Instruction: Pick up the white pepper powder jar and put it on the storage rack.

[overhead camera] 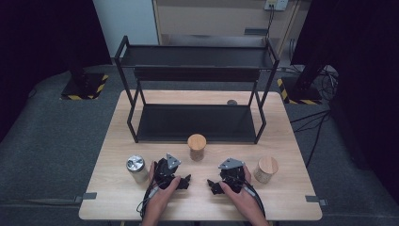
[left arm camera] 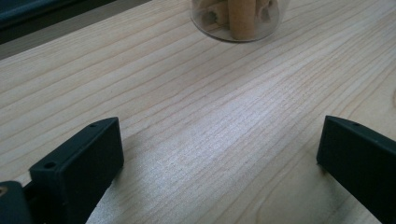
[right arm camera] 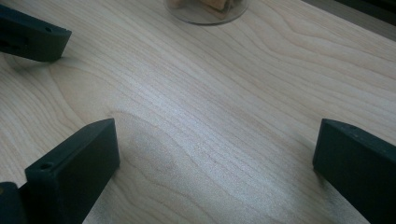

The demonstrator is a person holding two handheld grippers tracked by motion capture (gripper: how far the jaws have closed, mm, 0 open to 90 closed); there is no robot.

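Both grippers rest on the light wooden table (overhead camera: 117, 141) near its front edge, each held by a hand. My left gripper (overhead camera: 185, 181) (left arm camera: 219, 140) is open, with bare wood between its jaws. My right gripper (overhead camera: 212, 184) (right arm camera: 217, 140) is also open and holds nothing. The two point toward each other, a short gap apart. A glass jar with a wooden lid (overhead camera: 196, 146) stands just beyond them; its base (left arm camera: 238, 21) (right arm camera: 208, 9) is at the top of both gripper views. One jaw of the left gripper (right arm camera: 32, 35) is at the upper left of the right gripper view.
A black two-tier metal rack (overhead camera: 195, 70) stands across the back of the table. A jar with a metal lid (overhead camera: 136, 168) stands left of my left gripper. Another wooden-lidded jar (overhead camera: 266, 169) stands right of my right gripper. A small dark round thing (overhead camera: 231, 102) lies behind the rack.
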